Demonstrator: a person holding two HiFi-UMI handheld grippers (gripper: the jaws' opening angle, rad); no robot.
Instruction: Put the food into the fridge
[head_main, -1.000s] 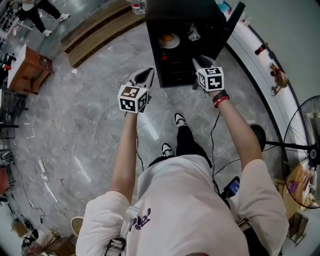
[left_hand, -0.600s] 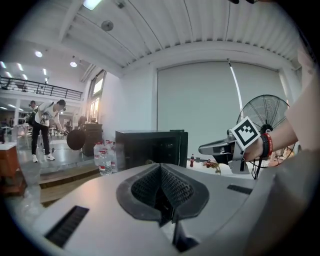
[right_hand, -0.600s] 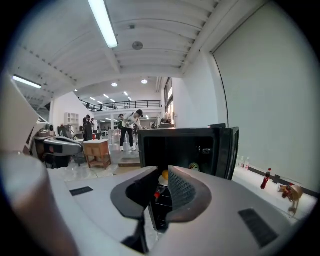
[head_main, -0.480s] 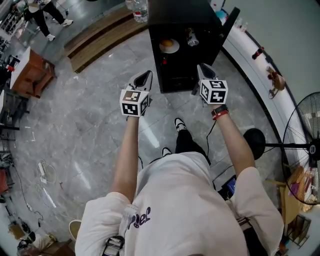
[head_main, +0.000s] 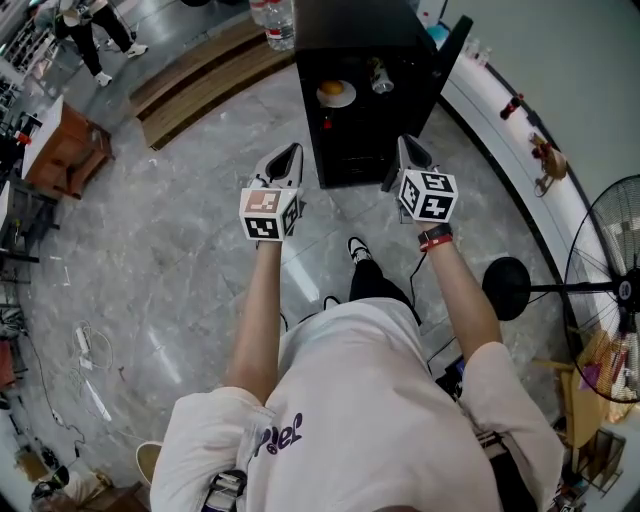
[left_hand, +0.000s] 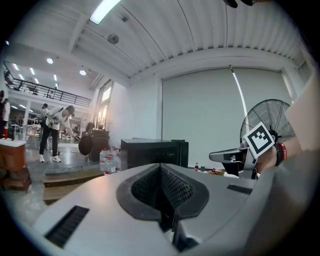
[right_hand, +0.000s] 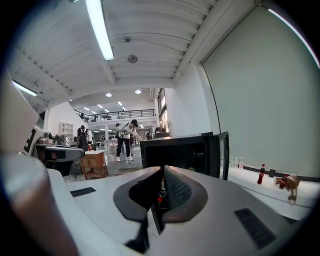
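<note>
A black mini fridge (head_main: 365, 140) stands on the floor ahead of me with its door (head_main: 456, 42) swung open to the right. On its upper shelf sit a plate with a round orange-brown food (head_main: 337, 93) and a can (head_main: 381, 78). My left gripper (head_main: 289, 152) hovers left of the fridge front, shut and empty. At the fridge's lower right corner, my right gripper (head_main: 406, 143) has its jaws closing, all but together, with nothing between them. In the right gripper view the fridge (right_hand: 175, 149) fills the middle beyond the gripper (right_hand: 163, 171).
A standing fan (head_main: 612, 290) is at the right. A white ledge with a red bottle (head_main: 513, 102) curves behind the fridge. Water bottles (head_main: 272, 12) stand on a wooden platform (head_main: 195, 72). A wooden table (head_main: 58, 140) and people (head_main: 88, 28) are at far left.
Both grippers have drawn back a little from the fridge front, the right one more. The right jaws have come closer together.
</note>
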